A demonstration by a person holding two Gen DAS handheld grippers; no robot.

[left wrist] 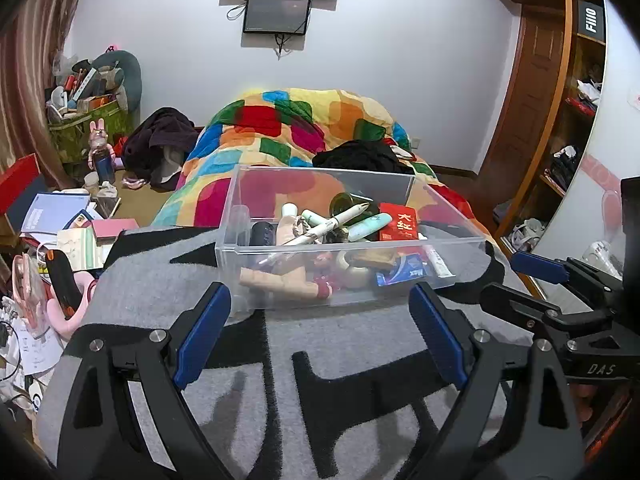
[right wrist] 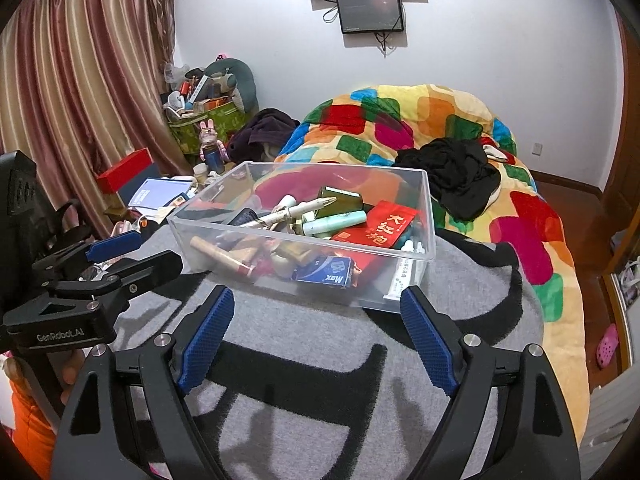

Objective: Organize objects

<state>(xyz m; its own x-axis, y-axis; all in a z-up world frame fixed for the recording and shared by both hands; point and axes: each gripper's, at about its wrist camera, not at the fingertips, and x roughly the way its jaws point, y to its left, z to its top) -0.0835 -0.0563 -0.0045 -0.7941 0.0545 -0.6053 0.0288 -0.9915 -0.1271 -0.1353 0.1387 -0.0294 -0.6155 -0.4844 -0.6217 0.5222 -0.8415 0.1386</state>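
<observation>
A clear plastic bin (left wrist: 456, 240) (right wrist: 430, 216) sits on a grey and black blanket (left wrist: 360, 344) (right wrist: 320, 340). It holds several small items: a red packet (left wrist: 400, 222) (right wrist: 378, 224), a white pen (left wrist: 328, 224) (right wrist: 304, 206), a mint tube (left wrist: 370, 226) (right wrist: 334, 222), a blue box (left wrist: 400, 272) (right wrist: 326, 272), a white tube (right wrist: 404, 280). My left gripper (left wrist: 320, 300) is open and empty, just short of the bin's near wall. My right gripper (right wrist: 318, 306) is open and empty, also just short of the bin. Each gripper shows in the other's view, the right (left wrist: 536, 268) and the left (right wrist: 116, 246).
A colourful quilt (left wrist: 288, 128) (right wrist: 420, 120) with black clothing (left wrist: 360, 156) (right wrist: 452, 172) lies behind the bin. Cluttered books and boxes (left wrist: 60, 216) (right wrist: 156, 196) sit at the left. A wooden wardrobe (left wrist: 552, 100) stands at the right.
</observation>
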